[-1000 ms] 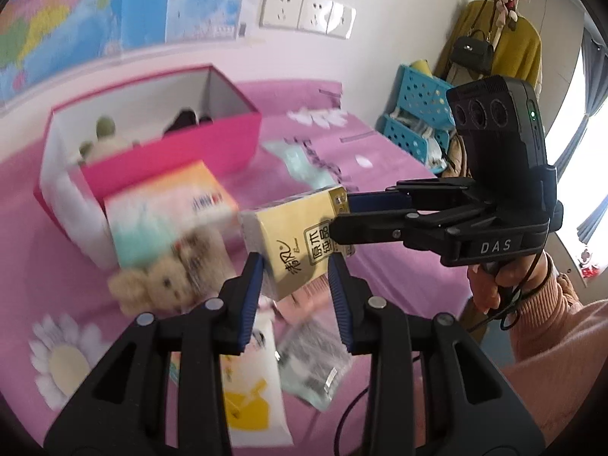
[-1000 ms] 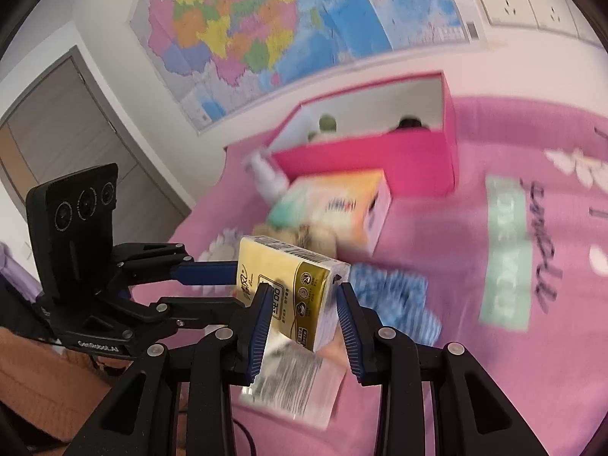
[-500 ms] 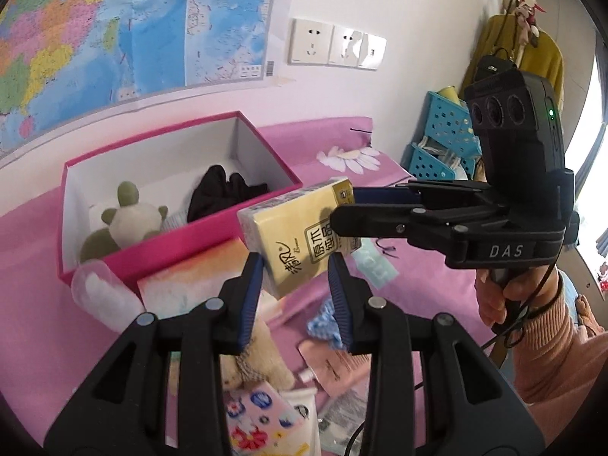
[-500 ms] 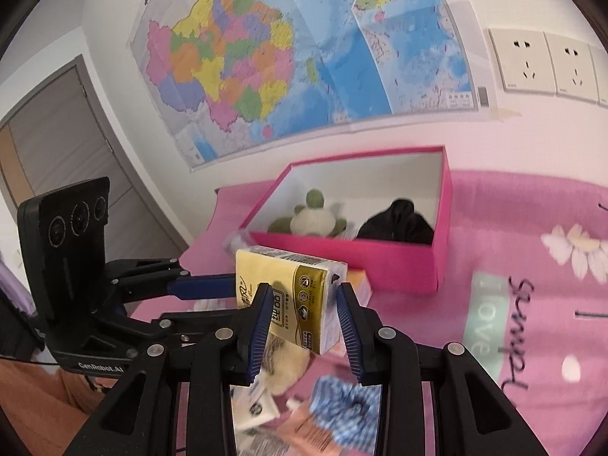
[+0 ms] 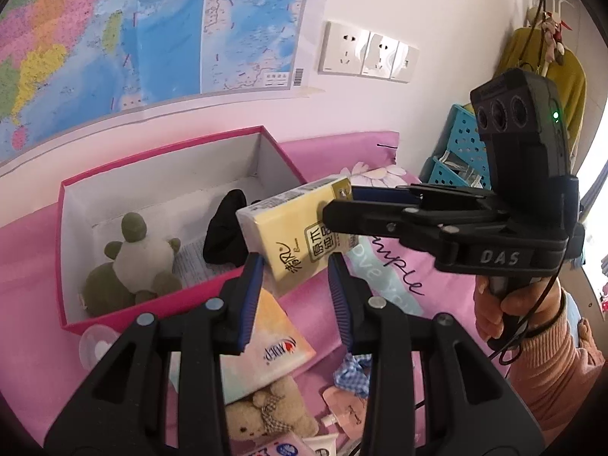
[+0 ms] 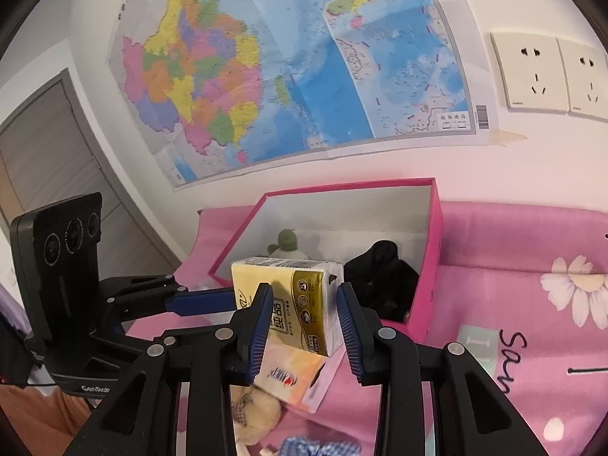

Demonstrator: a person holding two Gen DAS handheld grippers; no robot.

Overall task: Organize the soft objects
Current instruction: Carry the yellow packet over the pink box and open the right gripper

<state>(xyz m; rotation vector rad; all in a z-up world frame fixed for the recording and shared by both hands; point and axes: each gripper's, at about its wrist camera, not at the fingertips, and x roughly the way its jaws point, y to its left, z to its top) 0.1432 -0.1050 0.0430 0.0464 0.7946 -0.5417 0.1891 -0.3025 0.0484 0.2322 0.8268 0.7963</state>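
A yellow tissue pack (image 5: 288, 228) hangs in the air, gripped from two sides. My left gripper (image 5: 294, 269) is shut on its near end. My right gripper (image 5: 338, 205) comes in from the right and is shut on the other end. In the right wrist view the pack (image 6: 288, 277) sits between my right gripper's (image 6: 304, 296) pads, with the left gripper (image 6: 228, 300) clamped on its left side. The pack hovers at the near wall of an open pink box (image 5: 171, 148), which holds a panda plush (image 5: 140, 258) and a black cloth (image 5: 224, 235).
On the pink bedspread in front of the box lie an orange-and-white tissue box (image 5: 273, 345), a tan teddy bear (image 5: 262, 414), a blue checked cloth (image 5: 353, 372) and small packets. Blue baskets (image 5: 463, 152) stand at the right. A wall with a map rises behind the box.
Both grippers have carried the yellow pack up and toward the pink box. The box looks nearer and its inside has come into view. Neither grip has changed.
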